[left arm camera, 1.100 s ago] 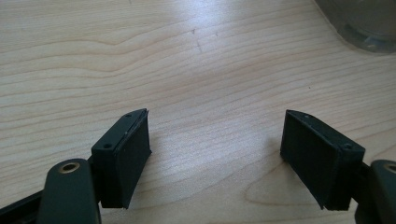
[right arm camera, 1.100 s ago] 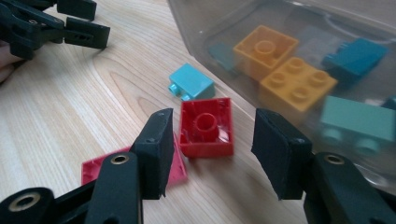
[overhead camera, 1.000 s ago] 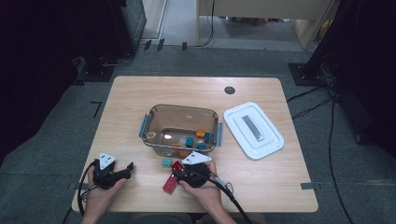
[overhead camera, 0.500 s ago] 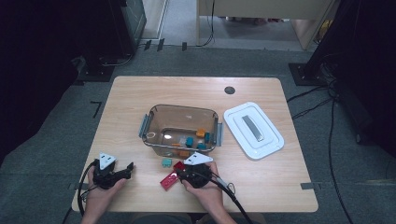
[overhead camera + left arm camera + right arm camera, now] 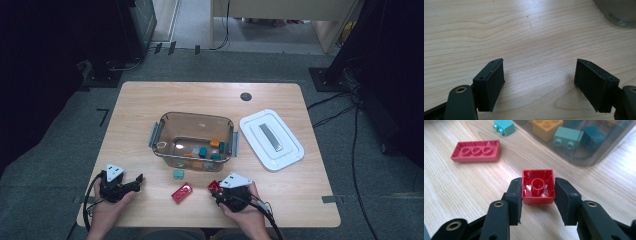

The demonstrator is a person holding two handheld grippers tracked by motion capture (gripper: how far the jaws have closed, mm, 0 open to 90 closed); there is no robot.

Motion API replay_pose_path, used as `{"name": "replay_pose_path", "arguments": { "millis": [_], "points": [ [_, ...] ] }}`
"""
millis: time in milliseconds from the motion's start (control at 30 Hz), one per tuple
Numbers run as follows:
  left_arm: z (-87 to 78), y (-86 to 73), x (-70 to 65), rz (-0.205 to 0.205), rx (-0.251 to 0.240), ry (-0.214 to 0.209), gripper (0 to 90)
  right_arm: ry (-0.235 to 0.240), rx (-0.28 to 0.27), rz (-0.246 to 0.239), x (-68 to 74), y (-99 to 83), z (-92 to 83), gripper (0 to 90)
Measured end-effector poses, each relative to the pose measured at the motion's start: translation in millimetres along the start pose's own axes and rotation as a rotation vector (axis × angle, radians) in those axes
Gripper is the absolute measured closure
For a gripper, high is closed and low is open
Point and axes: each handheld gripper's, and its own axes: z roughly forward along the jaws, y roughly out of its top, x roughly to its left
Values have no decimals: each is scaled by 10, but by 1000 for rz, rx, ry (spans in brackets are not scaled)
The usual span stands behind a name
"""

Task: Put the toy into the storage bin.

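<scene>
The right gripper (image 5: 537,192) has just been closing its jaws, and in its own view a small square red plastic brick (image 5: 538,186), lying hollow side up, now sits pinched between the two black pads (image 5: 515,195). From above, that brick (image 5: 214,185) peeps out at about eleven o'clock from the right gripper (image 5: 226,192), near the front edge of the pale wooden table (image 5: 150,100).

To do this pick well, I judge the pads should bear squarely on two opposite walls of the brick, low enough that it cannot pivot, and the lift should go straight up before swinging anywhere.

Out from there, a flat red plastic plate (image 5: 476,151), also upside down, lies at ten o'clock, apart from the brick, and a small turquoise brick (image 5: 504,127) rests beyond it, just outside the clear plastic tub (image 5: 194,136) of coloured bricks at twelve o'clock. Carrying the piece over the tub's near wall, it needs height to clear the rim. The white lid (image 5: 271,139) lies at two o'clock.

The left gripper (image 5: 120,185) rests at nine o'clock, its jaws wide apart over bare wood with nothing between them (image 5: 539,82).
</scene>
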Motion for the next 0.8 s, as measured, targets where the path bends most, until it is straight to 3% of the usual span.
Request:
{"name": "replay_pose_path", "arguments": {
  "millis": [100,200,367,667,800],
  "points": [
    [0,0,0,0,0,0,242,-6,7,-10,1,-9,45,528],
    [0,0,1,0,0,0,241,-10,13,-21,20,-8,109,586],
    [0,0,1,0,0,0,240,-5,3,-23,6,2,94,598],
    [1,1,3,-1,4,4,230,-33,-24,35,-268,13,-190,599],
    [10,5,2,0,14,4,170,-45,-36,66,-413,30,-357,599]
  ]
}}
